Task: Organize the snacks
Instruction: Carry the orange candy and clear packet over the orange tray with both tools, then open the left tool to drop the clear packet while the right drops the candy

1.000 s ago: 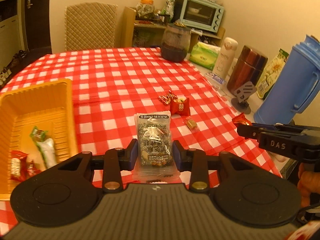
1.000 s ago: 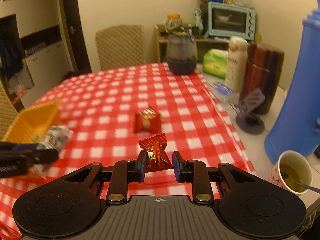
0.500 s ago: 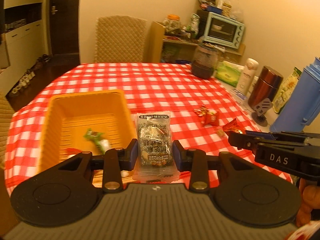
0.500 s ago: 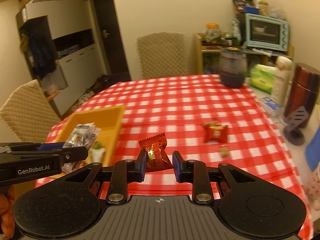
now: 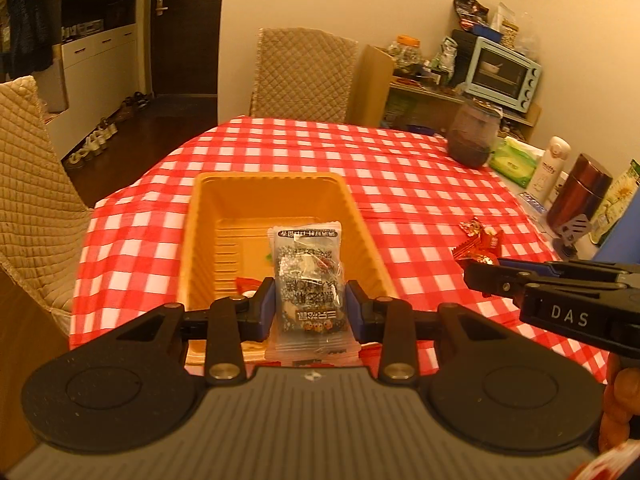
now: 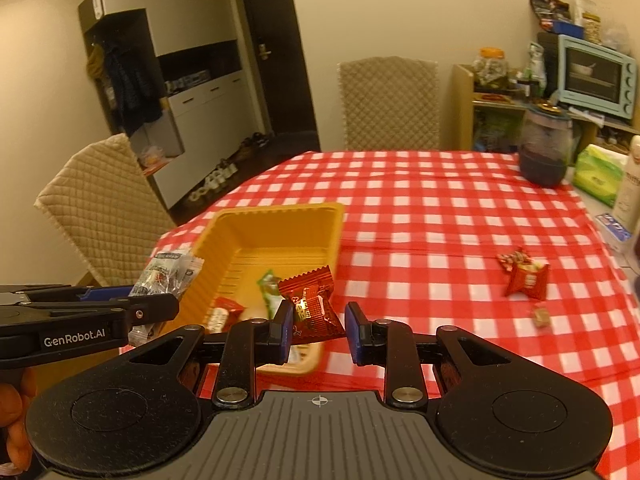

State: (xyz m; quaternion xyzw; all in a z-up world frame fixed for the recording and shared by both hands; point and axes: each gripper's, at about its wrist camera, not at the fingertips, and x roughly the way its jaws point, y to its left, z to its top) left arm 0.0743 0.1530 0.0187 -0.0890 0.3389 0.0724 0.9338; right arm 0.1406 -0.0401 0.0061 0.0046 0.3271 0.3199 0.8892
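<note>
My left gripper (image 5: 310, 306) is shut on a clear packet of dark snacks (image 5: 308, 280) and holds it over the near end of the yellow tray (image 5: 272, 182). My right gripper (image 6: 318, 330) is shut on a red wrapped candy (image 6: 314, 308) near the tray's (image 6: 280, 210) near right corner. The tray holds a green-white snack (image 6: 268, 286) and a red-white one (image 6: 222, 314). More red candies (image 6: 524, 274) and a small brown candy (image 6: 540, 316) lie on the checked cloth to the right. The left gripper with its packet (image 6: 168, 276) shows in the right wrist view.
A dark jar (image 5: 474, 138), green tissue pack (image 5: 514, 162), white bottle (image 5: 550, 164), brown flask (image 5: 578, 194) and blue jug stand along the table's right side. Quilted chairs stand at the far end (image 5: 304, 76) and left (image 5: 28, 184). The table's near edge is just below the tray.
Both grippers have swung left with their snacks. The tray has come from the left side to straight ahead of the left gripper, and the loose candies now lie off to the right.
</note>
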